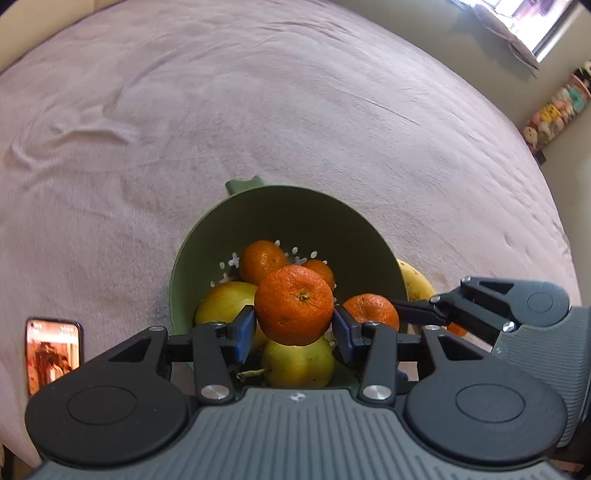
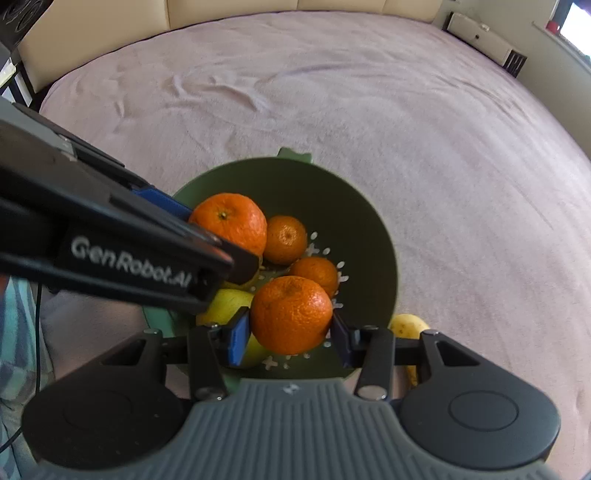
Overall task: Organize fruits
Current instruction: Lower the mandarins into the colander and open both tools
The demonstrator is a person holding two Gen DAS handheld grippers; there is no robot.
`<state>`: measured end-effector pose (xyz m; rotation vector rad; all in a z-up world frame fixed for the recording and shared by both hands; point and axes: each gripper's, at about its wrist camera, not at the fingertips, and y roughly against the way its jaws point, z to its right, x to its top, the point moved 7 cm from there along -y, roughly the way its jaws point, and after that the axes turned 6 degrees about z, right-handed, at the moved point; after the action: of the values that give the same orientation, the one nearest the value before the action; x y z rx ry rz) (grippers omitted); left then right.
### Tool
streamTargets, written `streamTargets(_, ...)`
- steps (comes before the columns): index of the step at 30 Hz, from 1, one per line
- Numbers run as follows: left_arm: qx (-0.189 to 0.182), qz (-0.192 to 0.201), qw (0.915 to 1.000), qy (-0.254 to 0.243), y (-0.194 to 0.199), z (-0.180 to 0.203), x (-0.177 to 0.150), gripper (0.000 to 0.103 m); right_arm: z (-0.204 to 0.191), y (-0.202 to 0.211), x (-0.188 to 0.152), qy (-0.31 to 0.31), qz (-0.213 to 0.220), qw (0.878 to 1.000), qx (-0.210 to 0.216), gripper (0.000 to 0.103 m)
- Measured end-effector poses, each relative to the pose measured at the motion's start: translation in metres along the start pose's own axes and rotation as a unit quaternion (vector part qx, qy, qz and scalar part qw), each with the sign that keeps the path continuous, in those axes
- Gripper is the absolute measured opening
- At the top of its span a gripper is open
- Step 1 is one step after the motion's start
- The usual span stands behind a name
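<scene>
A green colander (image 1: pixel 280 199) (image 2: pixel 373 236) stands on the pink bedspread. It holds two loose mandarins (image 1: pixel 263 260) (image 2: pixel 286 240) and yellow-green pear-like fruits (image 1: pixel 298 363) (image 2: pixel 229 301). My left gripper (image 1: pixel 293 326) is shut on a mandarin (image 1: pixel 293 304) just above the pile. In the right wrist view its fingers (image 2: pixel 162 201) reach in from the left, clamping that mandarin (image 2: pixel 231 223). My right gripper (image 2: pixel 291 334) is shut on another mandarin (image 2: pixel 291 314) over the colander's near side. Its fingers (image 1: pixel 413 308) and its mandarin (image 1: pixel 371 310) show at the right of the left wrist view.
A banana (image 1: pixel 413 280) (image 2: pixel 406 325) lies on the bedspread (image 1: pixel 258 110) just outside the colander's right rim. A phone (image 1: pixel 53 354) with a lit screen lies at the left. A headboard (image 2: pixel 229 11) runs along the bed's far edge.
</scene>
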<state>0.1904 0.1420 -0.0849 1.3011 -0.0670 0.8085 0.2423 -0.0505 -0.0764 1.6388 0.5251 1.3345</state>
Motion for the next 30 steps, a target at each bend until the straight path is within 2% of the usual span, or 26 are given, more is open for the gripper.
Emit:
streamTargets(4,-0.003,-0.018,0.9994,0.027,-0.01,-0.008,-0.004,0.051,0.0,-0.007,-0.003,0.003,-0.015,1.0,0.008,0.044)
streamTargets(11,0.008,-0.039,0.9981,0.046,-0.027,-0.015,-0.011,0.051,0.006,-0.022,-0.005,0.008,-0.027,1.0,0.005,0.044)
streamTargets(15,0.001,-0.035,0.9978,0.056,-0.03,-0.015,-0.008,0.051,0.009,-0.031,-0.006,0.021,-0.039,0.999,-0.003,0.044)
streamTargets(22,0.0,-0.029,0.9984,0.048,-0.033,-0.01,-0.005,0.051,0.013,-0.045,-0.013,0.042,-0.059,0.997,-0.01,0.045)
streamTargets(26,0.008,-0.039,0.9987,0.03,-0.034,-0.007,-0.006,0.054,0.014,-0.049,-0.015,0.049,-0.067,0.996,-0.009,0.045)
streamTargets(30,0.009,-0.048,0.9982,0.036,-0.034,-0.009,-0.007,0.056,0.011,-0.052,-0.013,0.054,-0.069,0.996,-0.014,0.045)
